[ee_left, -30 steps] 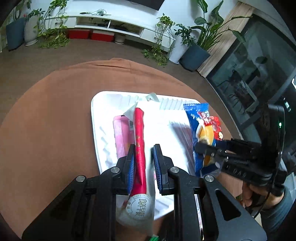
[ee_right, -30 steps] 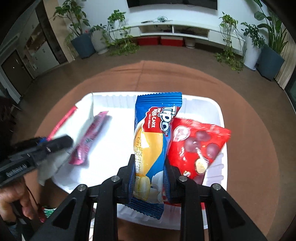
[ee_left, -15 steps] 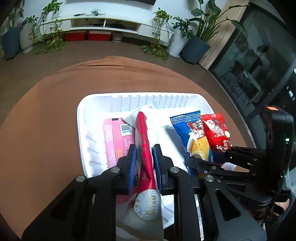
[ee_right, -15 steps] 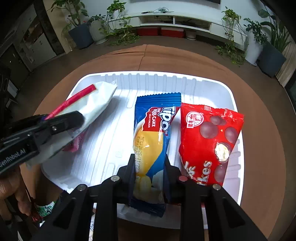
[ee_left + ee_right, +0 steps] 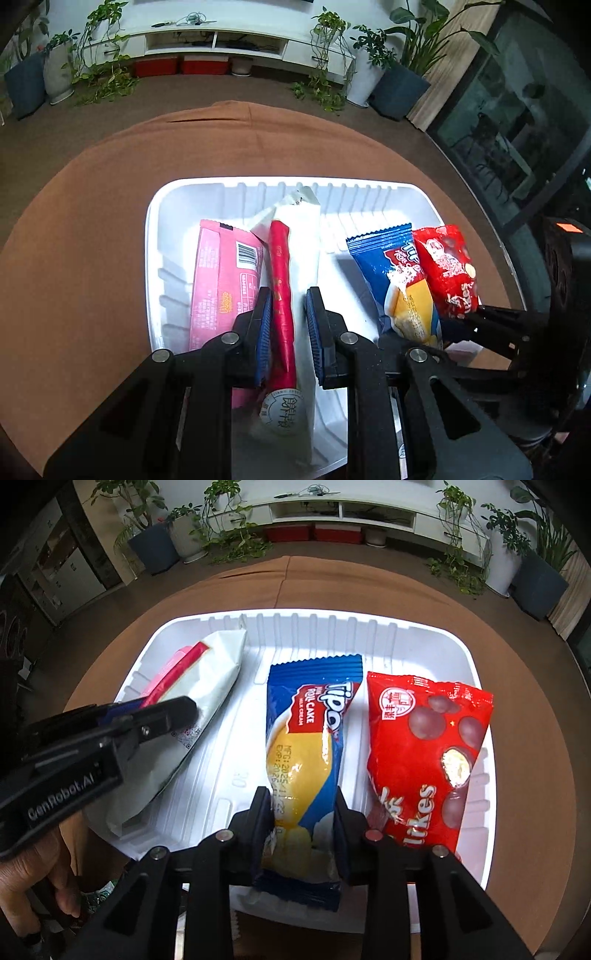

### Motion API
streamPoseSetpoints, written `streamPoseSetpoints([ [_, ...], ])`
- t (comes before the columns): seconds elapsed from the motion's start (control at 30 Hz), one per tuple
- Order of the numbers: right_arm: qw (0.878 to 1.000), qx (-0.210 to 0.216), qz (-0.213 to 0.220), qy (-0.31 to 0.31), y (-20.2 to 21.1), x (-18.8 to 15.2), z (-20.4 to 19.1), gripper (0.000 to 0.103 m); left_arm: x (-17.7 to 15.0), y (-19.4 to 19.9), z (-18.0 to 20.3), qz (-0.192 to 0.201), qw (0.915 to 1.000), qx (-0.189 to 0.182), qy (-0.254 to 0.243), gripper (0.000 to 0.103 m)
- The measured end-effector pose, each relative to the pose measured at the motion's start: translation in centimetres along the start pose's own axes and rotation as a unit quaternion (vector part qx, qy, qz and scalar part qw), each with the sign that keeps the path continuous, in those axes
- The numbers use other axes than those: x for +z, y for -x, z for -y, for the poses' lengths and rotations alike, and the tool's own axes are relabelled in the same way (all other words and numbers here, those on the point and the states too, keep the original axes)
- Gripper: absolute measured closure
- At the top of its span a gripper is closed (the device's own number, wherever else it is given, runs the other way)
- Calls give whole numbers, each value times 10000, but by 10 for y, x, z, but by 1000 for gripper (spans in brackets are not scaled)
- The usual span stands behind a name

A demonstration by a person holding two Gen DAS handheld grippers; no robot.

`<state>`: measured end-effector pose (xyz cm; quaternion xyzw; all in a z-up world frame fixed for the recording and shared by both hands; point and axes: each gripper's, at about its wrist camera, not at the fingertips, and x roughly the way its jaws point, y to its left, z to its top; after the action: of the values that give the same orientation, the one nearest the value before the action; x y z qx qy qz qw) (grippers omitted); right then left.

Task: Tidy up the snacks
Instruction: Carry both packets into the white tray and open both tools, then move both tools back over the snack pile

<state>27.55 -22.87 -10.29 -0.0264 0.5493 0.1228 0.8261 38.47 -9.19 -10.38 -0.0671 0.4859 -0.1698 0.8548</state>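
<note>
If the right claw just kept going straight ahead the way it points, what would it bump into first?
Probably the far ribbed wall of the white tray. The right claw already straddles the blue cake packet, which lies along that line, with bare tray floor beyond its end. Depth is hard to judge here.

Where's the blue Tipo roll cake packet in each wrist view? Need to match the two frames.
Left wrist: the blue Tipo packet lies right of centre in the white tray, its near end held in the right gripper.
Right wrist: the same packet is at centre, running down between the right gripper's fingers.
Shared landmark: the red chocolate-ball bag lies right beside the packet in both views.
</note>
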Motion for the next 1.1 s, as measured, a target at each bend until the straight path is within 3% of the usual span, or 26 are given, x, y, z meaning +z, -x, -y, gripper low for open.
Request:
streamPoseSetpoints([
  [0.2, 10000, 10, 2, -98, 0, 3, 0, 67, 10, 14, -3, 150, 9999, 39, -40, 84],
  [0.27, 9999, 51, 88, -130, 4, 4, 1, 56, 14, 21, -4, 199, 9998, 56, -38, 80],
  [0.37, 9993, 97, 344, -100, 18, 7, -1, 43, 19, 44, -8, 401, 9992, 42, -4, 56],
  [0.43, 9986, 81, 524, -64, 29, 11, -3, 38, 22, 61, -8, 586, 9983, 49, -30, 22],
  [0.53, 9965, 28, 831, -20, 55, 16, -3, 33, 22, 92, -7, 818, 9966, 14, -71, 4],
  [0.73, 9857, 87, 1675, 168, 128, 0, -8, 21, 3, 172, -7, 1334, 9903, -328, -217, 0],
  [0.9, 9736, 470, 2229, 139, 178, -51, -4, 18, -42, 227, -1, 1785, 9806, -302, -756, 0],
  [1.0, 9687, 634, 2398, -91, 191, -87, 7, 16, -76, 236, 3, 1691, 9809, -159, -952, 0],
  [1.1, 9650, 887, 2420, -486, 196, -130, 21, 16, -111, 225, 7, 1301, 9863, -55, -1017, 0],
])
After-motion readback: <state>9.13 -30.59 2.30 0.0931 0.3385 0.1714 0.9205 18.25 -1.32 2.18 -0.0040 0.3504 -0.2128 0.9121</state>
